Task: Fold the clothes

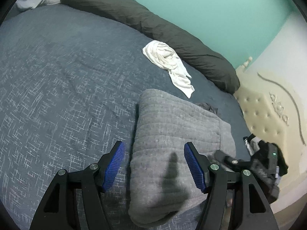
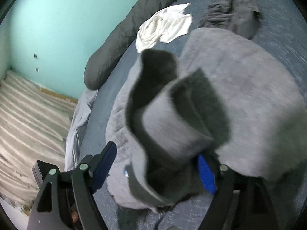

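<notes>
The grey garment (image 1: 172,143) lies folded on the bed (image 1: 57,76), beneath the wide-spread, empty left hand-held gripper (image 1: 154,164). In the right wrist view a blurred flap of it (image 2: 172,115) drapes over the right hand-held gripper (image 2: 155,164), hiding one finger; its fingers look spread, though I cannot tell if it grips.

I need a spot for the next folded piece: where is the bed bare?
The wide stretch of blue bedspread left of the grey blanket is free, up to the dark bolster. It is crowded on the right, around the white cloth and dark garment.
</notes>
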Demonstrator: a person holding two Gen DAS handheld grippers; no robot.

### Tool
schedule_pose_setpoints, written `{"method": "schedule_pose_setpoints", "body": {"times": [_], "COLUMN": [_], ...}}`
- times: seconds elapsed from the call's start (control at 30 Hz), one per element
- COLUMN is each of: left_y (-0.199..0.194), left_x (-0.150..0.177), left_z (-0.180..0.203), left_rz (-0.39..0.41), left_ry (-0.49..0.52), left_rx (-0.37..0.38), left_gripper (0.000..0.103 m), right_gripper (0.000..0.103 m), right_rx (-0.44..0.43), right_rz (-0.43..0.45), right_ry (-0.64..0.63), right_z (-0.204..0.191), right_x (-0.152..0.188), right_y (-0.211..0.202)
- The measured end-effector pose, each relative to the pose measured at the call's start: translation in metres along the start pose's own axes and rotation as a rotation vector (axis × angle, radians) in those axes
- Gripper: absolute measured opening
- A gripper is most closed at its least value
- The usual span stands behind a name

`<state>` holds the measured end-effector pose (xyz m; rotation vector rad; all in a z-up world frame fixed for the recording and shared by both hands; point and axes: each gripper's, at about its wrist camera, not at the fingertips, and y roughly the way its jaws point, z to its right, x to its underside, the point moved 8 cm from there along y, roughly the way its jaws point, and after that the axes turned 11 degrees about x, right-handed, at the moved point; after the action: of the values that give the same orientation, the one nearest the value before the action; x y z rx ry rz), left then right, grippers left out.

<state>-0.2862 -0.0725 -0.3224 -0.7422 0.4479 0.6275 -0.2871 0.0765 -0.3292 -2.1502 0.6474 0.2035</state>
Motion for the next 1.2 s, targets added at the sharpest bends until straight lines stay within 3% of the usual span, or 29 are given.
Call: {"method": "schedule_pose_setpoints", "body": {"times": [0.23,0.43,0.67,0.73,0.87,1.0,1.2], "left_y": [-0.012,-0.021,-0.027,-0.026,-0.026,-0.027,-0.028], "left_x": [-0.006,-0.008,-0.012,-0.012,-0.013,-0.013,-0.015], "left_z": [-0.009,-0.016,-0.021,-0.020,-0.019,-0.020,-0.021], "left_rz": [0.026,0.042,0.057,0.056,0.055,0.059,0.063], "left_ry": [-0.022,-0.046,-0.058,-0.057,-0.049,-0.048,-0.053], "left_rx": [0.000,0.004,0.003,0.002,-0.005,-0.008,-0.007], "left_gripper": [0.068,0.068,0.068,0.068,0.068,0.068,0.068], "right_gripper": [0.081,0.073,0.075,0.071,0.037,0.028,0.024], "right_rx": [0.089,0.050,0.069,0.061,0.071,0.082,0.089], "right_rz": [-0.031,-0.033,-0.045,-0.037,-0.008,0.050,0.154], "right_ry": [-0.030,-0.161,-0.078,-0.075,-0.099,-0.155,-0.238], "right_z": [-0.010,-0.040,-0.028,-0.029,-0.031,-0.044,-0.063], "right_x": [-0.006,0.004,-0.002,-0.002,-0.001,-0.001,-0.017], "right_y": [0.022,0.022,0.046,0.048,0.041,0.025,-0.021]}}
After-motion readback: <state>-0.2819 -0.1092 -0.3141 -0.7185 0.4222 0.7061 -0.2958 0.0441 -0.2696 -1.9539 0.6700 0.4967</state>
